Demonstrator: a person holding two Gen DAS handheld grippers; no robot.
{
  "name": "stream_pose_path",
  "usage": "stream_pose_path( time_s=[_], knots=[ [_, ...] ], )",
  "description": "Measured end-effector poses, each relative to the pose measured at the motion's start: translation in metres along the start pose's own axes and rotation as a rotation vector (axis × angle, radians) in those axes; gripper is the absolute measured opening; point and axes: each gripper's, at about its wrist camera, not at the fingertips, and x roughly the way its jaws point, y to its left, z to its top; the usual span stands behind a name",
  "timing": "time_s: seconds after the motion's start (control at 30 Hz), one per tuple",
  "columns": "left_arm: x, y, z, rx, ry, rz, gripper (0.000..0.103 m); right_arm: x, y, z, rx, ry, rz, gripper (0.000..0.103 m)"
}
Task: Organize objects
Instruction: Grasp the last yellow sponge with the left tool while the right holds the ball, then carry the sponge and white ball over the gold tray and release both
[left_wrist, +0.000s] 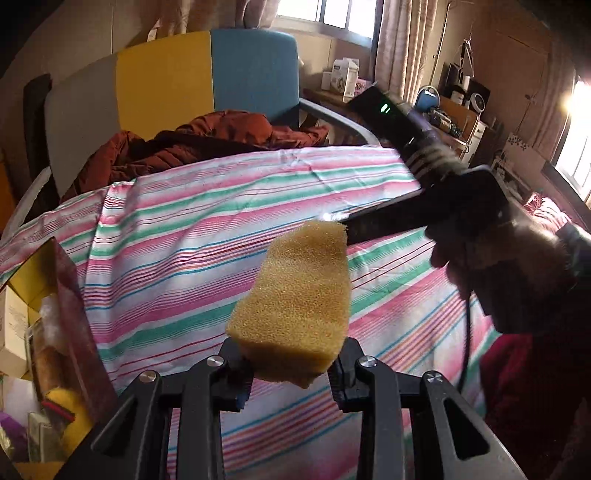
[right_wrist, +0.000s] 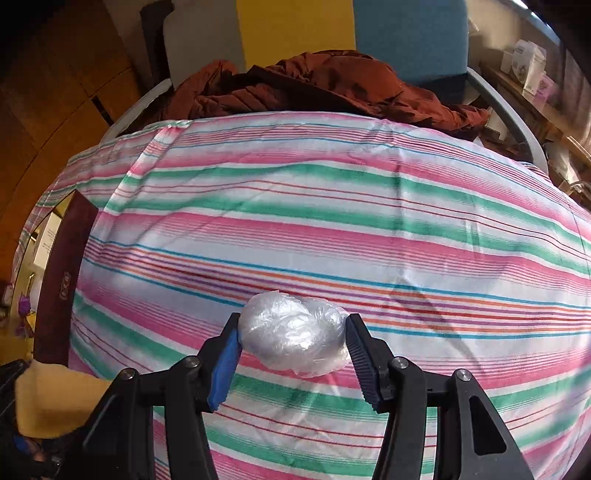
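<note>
Sponge and plastic wad both gripped

Left gripper (left_wrist: 291, 363) jaws clamped on yellow sponge (left_wrist: 299, 299), lifted above striped cloth (left_wrist: 184, 229). Right gripper (right_wrist: 293, 349) jaws part-open, pressed on clear plastic wad (right_wrist: 293, 338) over same cloth. Open box (left_wrist: 40, 295) with items at far left edge. Brown jacket (right_wrist: 314, 85) lies far side.

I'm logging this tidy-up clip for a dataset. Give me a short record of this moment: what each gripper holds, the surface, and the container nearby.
left gripper: shut on yellow sponge
right gripper: shut on crumpled clear plastic ball
surface: striped cloth, pink, green and white
container: open box at left edge, holding assorted items
behind: rust-brown jacket
</note>
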Motion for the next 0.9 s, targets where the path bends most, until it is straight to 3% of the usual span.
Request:
stream_pose_path(
  time_s=[0.37, 0.63, 0.9],
  knots=[
    [-0.073, 0.03, -0.019, -0.065, -0.081, 0.006, 0.032, -0.002, 0.07, -0.012, -0.147, 0.071, 0.005, 0.056],
    [-0.12, 0.082, -0.035, -0.175, -0.149, 0.081, 0.032, -0.036, 0.118, -0.002, -0.218, 0.005, 0.011, 0.056],
    [-0.176, 0.142, -0.058, -0.287, -0.249, 0.214, 0.032, -0.067, 0.186, 0.0, -0.252, -0.093, 0.1, 0.056]
  ],
)
